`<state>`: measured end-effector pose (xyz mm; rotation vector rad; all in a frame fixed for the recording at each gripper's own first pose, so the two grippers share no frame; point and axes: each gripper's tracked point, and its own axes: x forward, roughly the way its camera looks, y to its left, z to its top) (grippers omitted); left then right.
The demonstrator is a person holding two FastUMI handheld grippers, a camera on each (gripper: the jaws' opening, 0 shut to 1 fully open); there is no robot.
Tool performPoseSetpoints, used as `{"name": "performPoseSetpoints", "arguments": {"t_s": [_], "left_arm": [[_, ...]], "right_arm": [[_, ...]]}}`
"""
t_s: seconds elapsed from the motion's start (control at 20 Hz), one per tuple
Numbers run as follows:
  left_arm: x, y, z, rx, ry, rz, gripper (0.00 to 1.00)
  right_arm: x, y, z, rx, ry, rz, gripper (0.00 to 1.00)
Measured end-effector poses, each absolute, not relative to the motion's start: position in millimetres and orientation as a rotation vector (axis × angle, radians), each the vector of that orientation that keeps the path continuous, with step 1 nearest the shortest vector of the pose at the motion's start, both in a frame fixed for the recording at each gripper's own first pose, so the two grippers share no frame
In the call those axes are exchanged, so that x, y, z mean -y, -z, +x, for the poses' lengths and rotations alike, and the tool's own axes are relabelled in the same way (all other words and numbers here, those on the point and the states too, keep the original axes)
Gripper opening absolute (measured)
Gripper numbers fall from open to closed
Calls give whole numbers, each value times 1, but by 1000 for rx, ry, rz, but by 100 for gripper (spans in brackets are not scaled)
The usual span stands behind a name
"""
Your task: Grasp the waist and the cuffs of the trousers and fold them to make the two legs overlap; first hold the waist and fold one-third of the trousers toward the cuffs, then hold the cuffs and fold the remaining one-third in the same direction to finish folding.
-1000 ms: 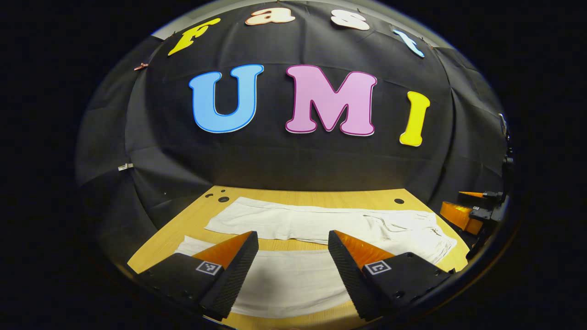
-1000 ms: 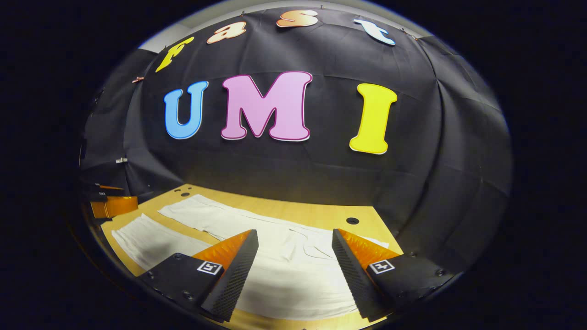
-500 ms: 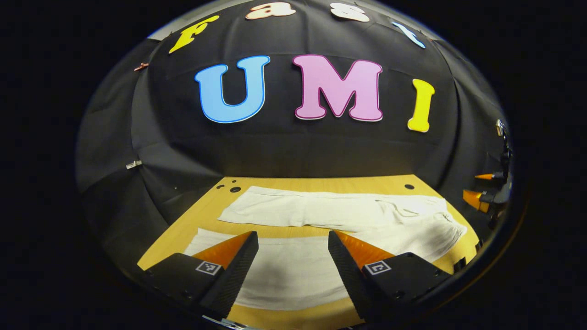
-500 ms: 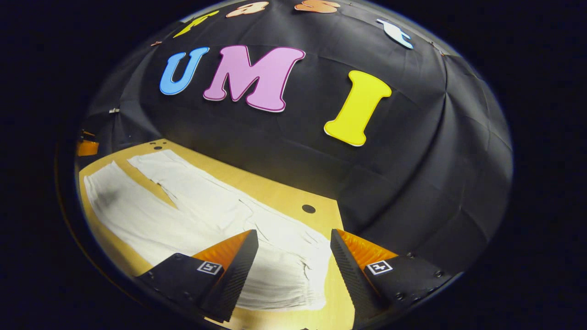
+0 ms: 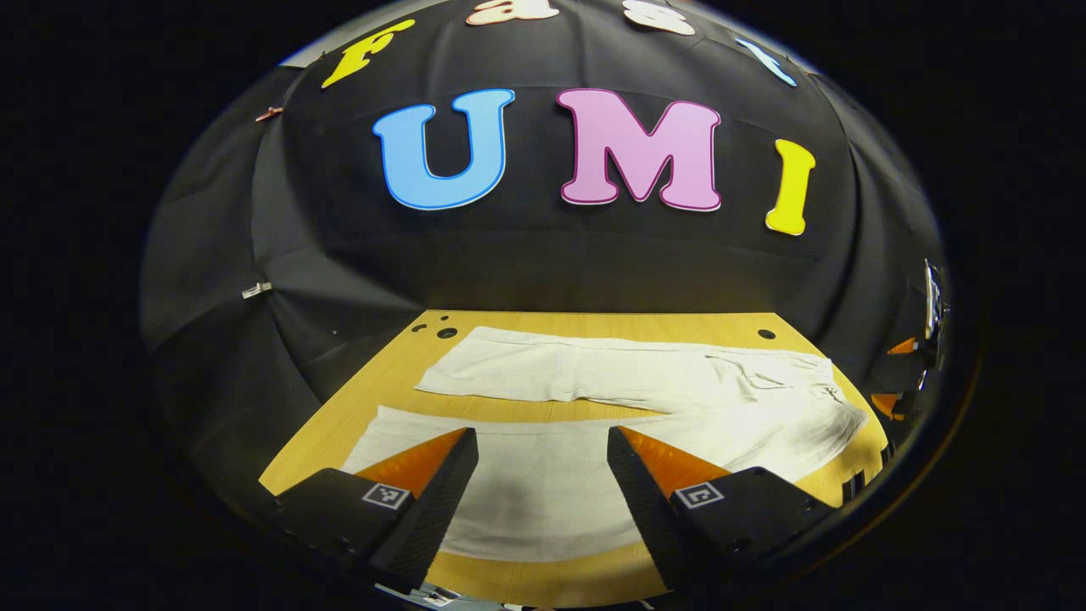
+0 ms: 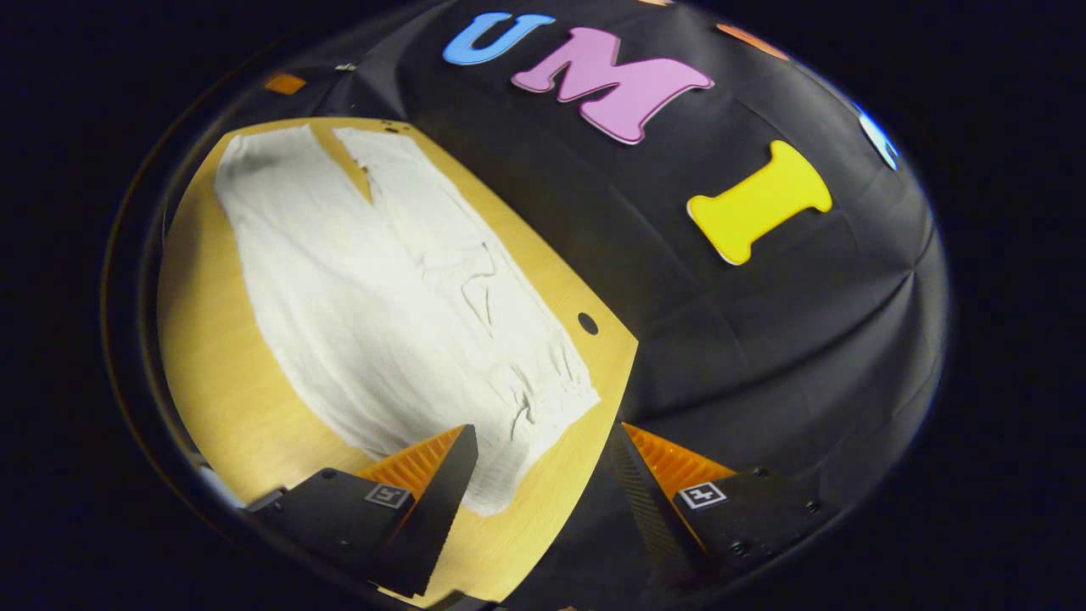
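Wooden table [image 5: 594, 327] against the black cloth wall [image 5: 543, 263]. White trousers [image 5: 611, 399] spread flat across it, legs parted in a narrow V, cuffs toward the left in the left gripper view, waist [image 6: 543, 407] at the table's right end. Left gripper [image 5: 543, 475] above the near leg, jaws wide, nothing between them. Right gripper [image 6: 543, 475] tilted, over the waist end by the table edge, jaws wide, gripping nothing. Small round holes [image 6: 587, 323] in the tabletop.

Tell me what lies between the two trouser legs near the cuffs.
Bare table, a narrow wedge between the legs of the trousers, seen in both gripper views.
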<state>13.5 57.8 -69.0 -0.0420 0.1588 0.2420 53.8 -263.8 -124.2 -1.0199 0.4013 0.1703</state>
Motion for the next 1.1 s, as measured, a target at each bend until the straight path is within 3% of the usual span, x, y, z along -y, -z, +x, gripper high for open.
{"name": "performPoseSetpoints", "arguments": {"t_s": [0.5,0.6,0.95,1.0,1.1], "left_arm": [[-81,85,-2,-191,-320,-58,98],[-86,90,-7,-205,-339,-64,97],[-107,102,-23,-234,-400,-71,98],[-109,106,-26,-242,-407,-80,98],[-117,112,-33,-259,-429,-81,98]], "right_arm": [[308,210,39,-583,-295,-1295,98],[305,215,45,-556,-319,-1378,93],[304,222,79,-507,-314,-1659,91],[307,229,80,-545,-317,-1646,86],[309,227,85,-565,-300,-1620,65]]}}
